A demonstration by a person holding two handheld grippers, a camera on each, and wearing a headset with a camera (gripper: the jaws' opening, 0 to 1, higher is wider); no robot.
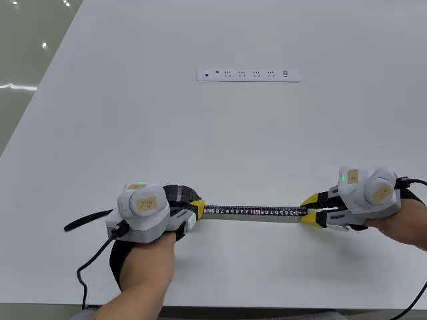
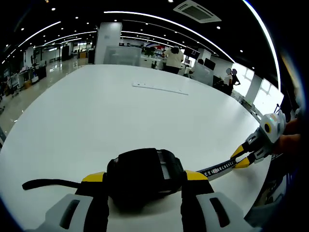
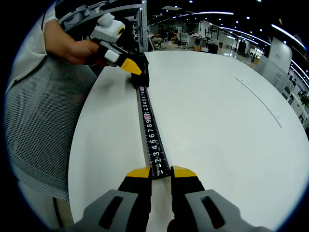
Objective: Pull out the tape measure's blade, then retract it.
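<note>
Head view: left tool [image 1: 190,216] anchors the tape measure case [image 1: 175,194] on the table [image 1: 200,140], blade [image 1: 253,212] stretched to the right tool [image 1: 311,210]. Left gripper view: jaws clamp the case. Right gripper view: jaws pinch the blade's end for tension.

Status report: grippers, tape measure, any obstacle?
Left gripper shut on black tape measure case. Right gripper shut on dark numbered blade, extended. White power strip lies far off.
</note>
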